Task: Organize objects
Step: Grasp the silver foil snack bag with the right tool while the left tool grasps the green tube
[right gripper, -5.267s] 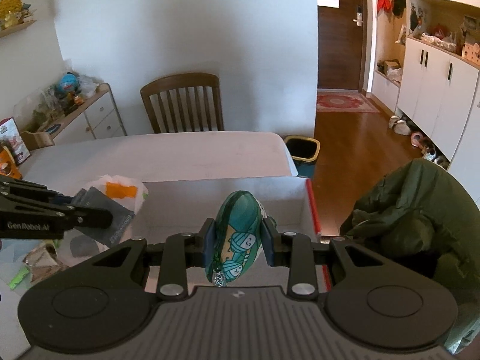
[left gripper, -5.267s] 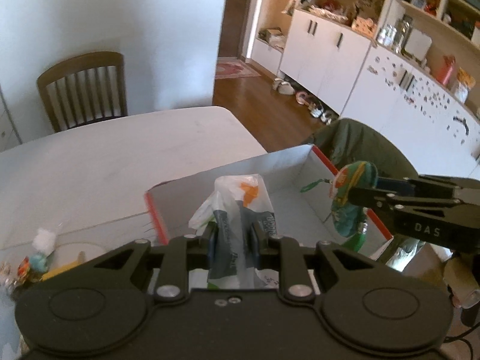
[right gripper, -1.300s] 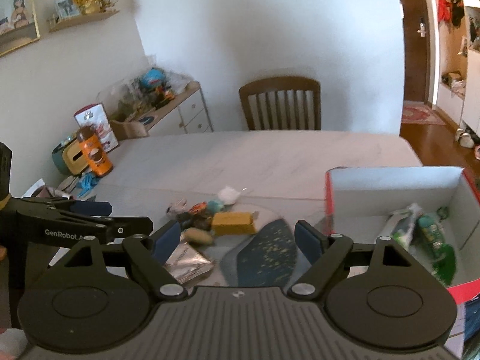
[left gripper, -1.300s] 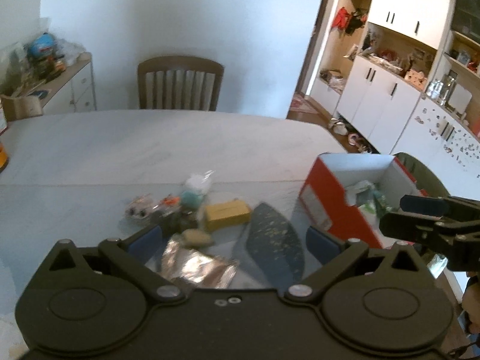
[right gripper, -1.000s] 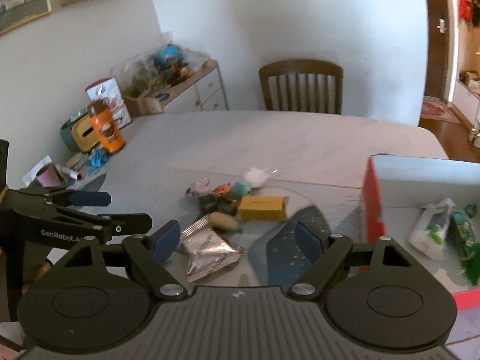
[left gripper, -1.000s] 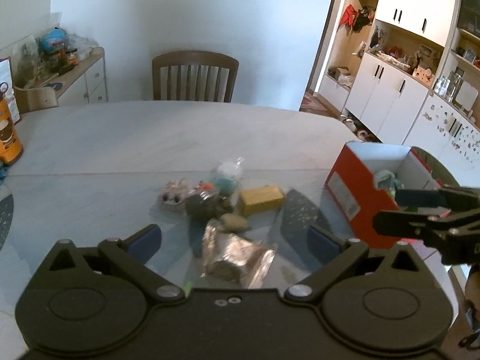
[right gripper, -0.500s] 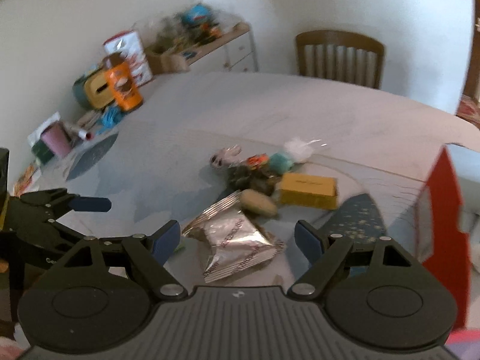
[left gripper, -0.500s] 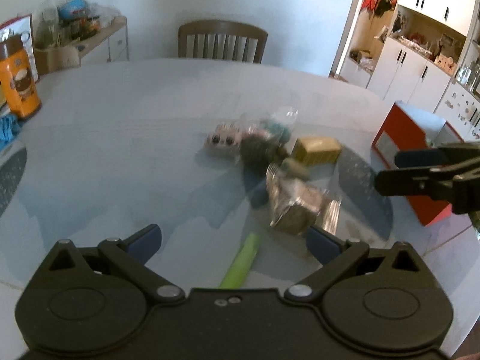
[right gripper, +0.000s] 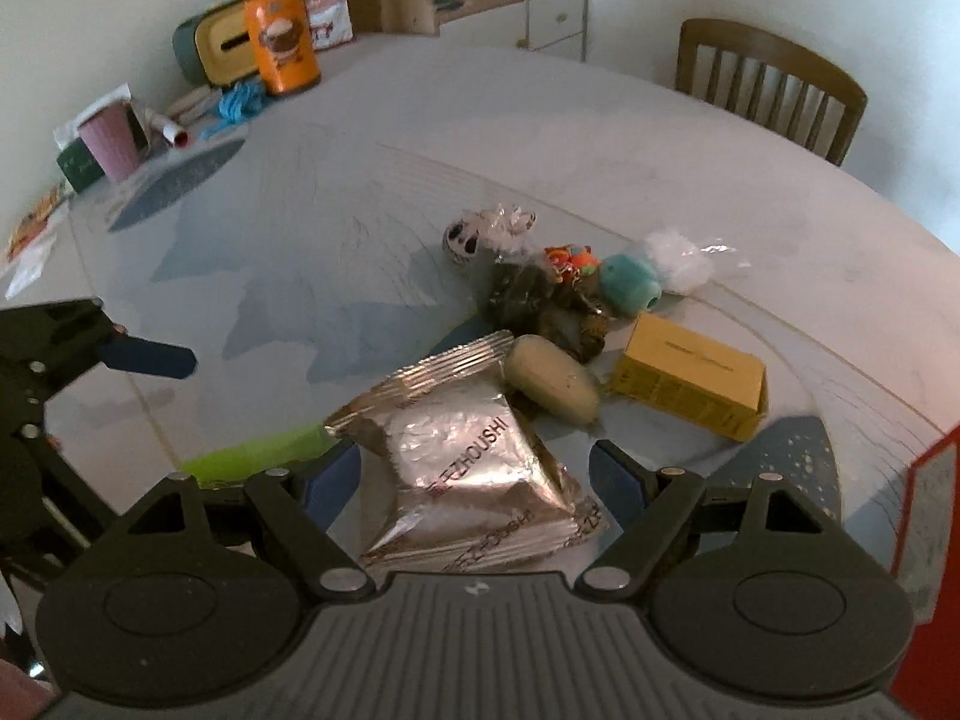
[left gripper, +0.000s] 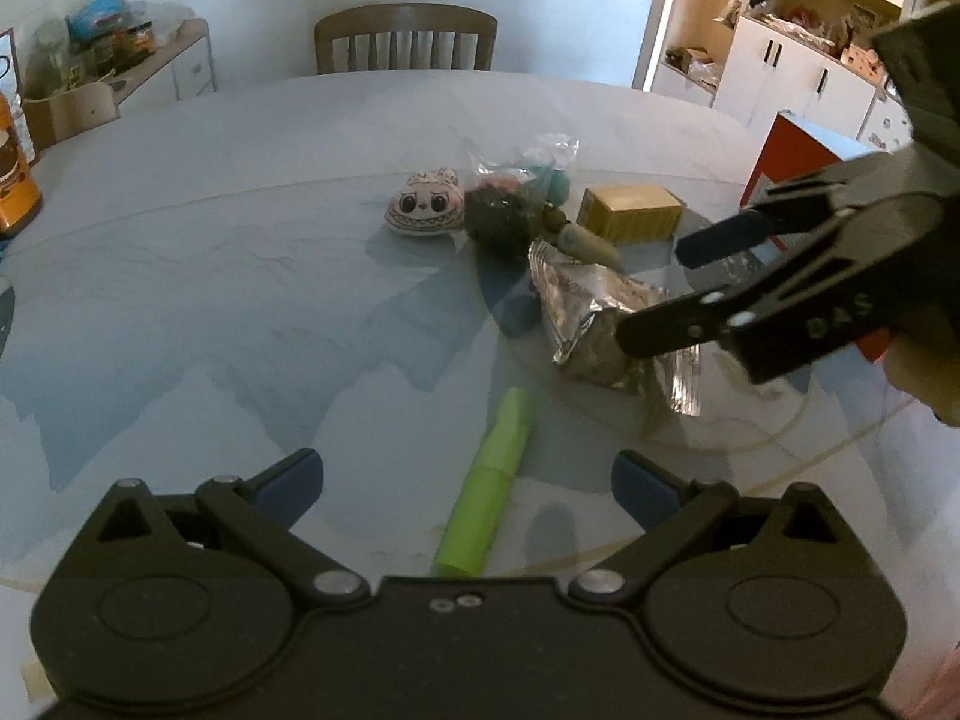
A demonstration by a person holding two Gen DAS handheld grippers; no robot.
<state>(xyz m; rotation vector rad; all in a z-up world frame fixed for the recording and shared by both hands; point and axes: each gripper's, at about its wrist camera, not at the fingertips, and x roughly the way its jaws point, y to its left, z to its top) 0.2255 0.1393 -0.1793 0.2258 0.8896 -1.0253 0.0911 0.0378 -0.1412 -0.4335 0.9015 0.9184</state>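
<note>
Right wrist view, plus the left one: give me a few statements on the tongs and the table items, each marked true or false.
1. Both tongs are open and empty. True: right tongs, left tongs.
2. The silver foil packet lies between the right tongs' fingers. True.
3. The green tube stands upright. False: it lies flat on the table.
4. The yellow box sits inside the red box. False: it rests on the table beside it.
</note>
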